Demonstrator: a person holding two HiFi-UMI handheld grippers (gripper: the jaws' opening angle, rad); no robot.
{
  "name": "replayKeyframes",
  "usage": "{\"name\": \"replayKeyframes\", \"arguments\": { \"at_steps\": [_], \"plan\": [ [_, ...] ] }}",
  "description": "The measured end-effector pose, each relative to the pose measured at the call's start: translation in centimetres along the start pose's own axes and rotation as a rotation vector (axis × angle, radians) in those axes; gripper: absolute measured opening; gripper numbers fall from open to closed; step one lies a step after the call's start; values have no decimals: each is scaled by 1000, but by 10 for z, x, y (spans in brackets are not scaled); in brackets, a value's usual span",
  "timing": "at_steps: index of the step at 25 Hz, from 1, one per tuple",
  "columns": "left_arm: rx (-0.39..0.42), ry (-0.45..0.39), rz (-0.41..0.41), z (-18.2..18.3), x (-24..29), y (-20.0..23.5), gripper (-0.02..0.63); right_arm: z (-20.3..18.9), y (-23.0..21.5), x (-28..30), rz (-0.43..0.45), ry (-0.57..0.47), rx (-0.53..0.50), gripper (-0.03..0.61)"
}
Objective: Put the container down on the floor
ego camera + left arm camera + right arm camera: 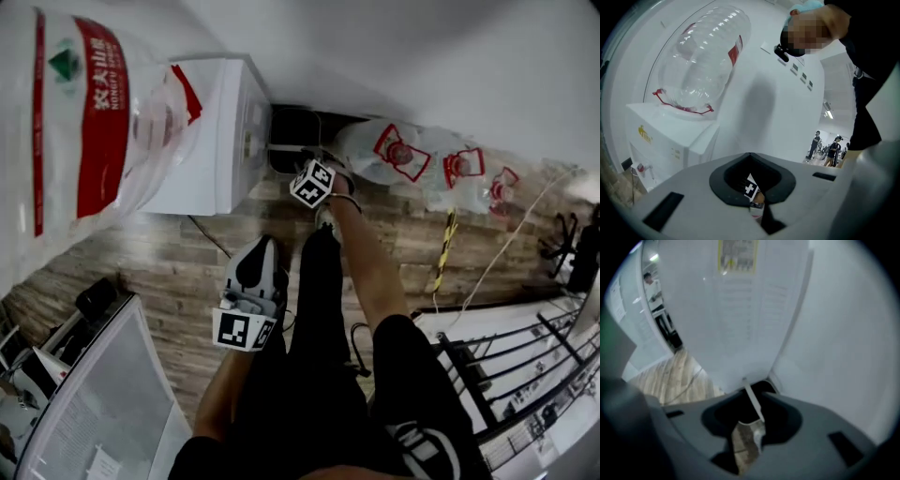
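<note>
right gripper (748, 442): jaws together, empty, just beside water jug (389, 150) lying on floor (187, 272), well past desk's (103, 394) far corner | left gripper (757, 210): same | I pull back straight, avoiding nudging the jug.

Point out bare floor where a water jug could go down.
Widest free patch: wood-plank floor between the white water dispenser and the person's black-trousered legs, crossed by a thin black cable. A smaller strip lies between the right arm and the yellow-black striped bar. Crowded along the wall: clear red-labelled jugs.
</note>
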State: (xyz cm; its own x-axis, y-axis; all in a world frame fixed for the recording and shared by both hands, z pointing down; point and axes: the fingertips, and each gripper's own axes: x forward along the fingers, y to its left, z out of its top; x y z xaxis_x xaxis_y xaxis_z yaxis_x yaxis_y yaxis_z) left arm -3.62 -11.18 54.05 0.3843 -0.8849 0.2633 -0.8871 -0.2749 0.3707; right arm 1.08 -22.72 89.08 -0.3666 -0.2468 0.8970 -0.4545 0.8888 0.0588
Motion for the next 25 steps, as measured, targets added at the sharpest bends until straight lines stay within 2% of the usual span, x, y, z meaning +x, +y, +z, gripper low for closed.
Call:
{"name": "replayKeyframes", "arguments": {
  "at_steps": [5,9,12,15,19,23,25],
  "plan": [
    [6,25,3,47,-46,-10,31,38,30,-122,-4,-97,229,75],
    [27,26,-43,72,-48,-20,31,63,20,-215,-62,-192,362,61],
    [43,29,-77,92,-64,-30,31,82,33,-283,-84,-298,509,51],
    [76,16,-81,118,-82,-36,31,105,49,-343,-101,-401,610,49],
    [90,-42,-81,157,-97,-45,31,125,56,-421,-164,-523,690,44],
    [101,-82,-75,181,-111,-51,31,138,76,-475,-162,-615,673,43],
    [117,-97,-66,187,-117,-53,31,141,85,-500,-190,-661,662,43]
  ]
}}
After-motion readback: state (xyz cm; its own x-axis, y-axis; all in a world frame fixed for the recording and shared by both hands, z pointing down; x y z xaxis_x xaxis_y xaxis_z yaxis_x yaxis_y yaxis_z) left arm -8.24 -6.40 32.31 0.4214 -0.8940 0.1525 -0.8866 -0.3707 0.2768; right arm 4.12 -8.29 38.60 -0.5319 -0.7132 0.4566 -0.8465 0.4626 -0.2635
